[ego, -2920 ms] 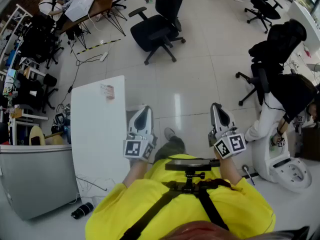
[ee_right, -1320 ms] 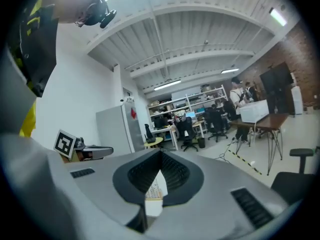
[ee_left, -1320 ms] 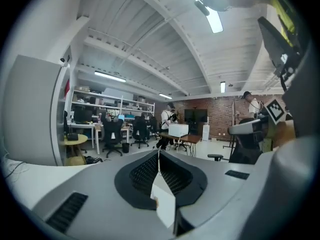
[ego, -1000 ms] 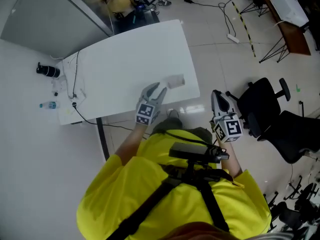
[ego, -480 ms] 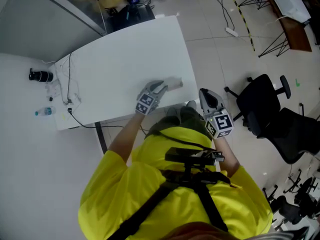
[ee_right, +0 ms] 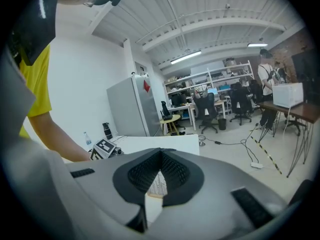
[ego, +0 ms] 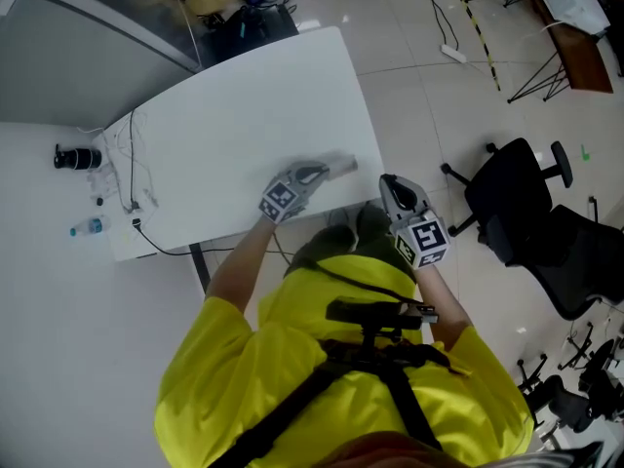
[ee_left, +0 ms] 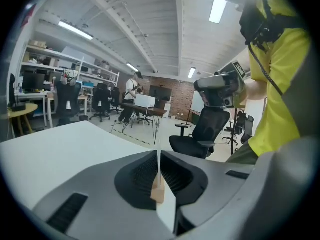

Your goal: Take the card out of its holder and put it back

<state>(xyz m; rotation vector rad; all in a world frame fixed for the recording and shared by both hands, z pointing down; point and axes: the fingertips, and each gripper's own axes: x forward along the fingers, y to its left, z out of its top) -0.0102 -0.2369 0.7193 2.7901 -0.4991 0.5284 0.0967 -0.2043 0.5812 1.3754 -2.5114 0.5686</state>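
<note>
A white card (ego: 341, 167) stands in a small wooden holder near the front right corner of the white table (ego: 244, 115). My left gripper (ego: 320, 172) reaches over the table's front edge to it. In the left gripper view the card (ee_left: 159, 166) shows edge-on between the closed jaws, its foot in the holder (ee_left: 158, 194); the left gripper (ee_left: 159, 154) is shut on the card. My right gripper (ego: 388, 183) hangs off the table's front right, shut and holding nothing. The right gripper (ee_right: 161, 153) view shows the printed card (ee_right: 154, 184) beyond the jaws.
Thin cables (ego: 132, 178) lie on the table's left end. A black cylinder (ego: 73, 156) and a water bottle (ego: 86, 227) stand left of the table. A black office chair (ego: 507, 203) is on the floor to the right. A grey cabinet (ee_right: 130, 109) stands behind the table.
The person has turned from the open room to the table. My left gripper has reached the card and closed on it. The right gripper has drawn in toward the table corner.
</note>
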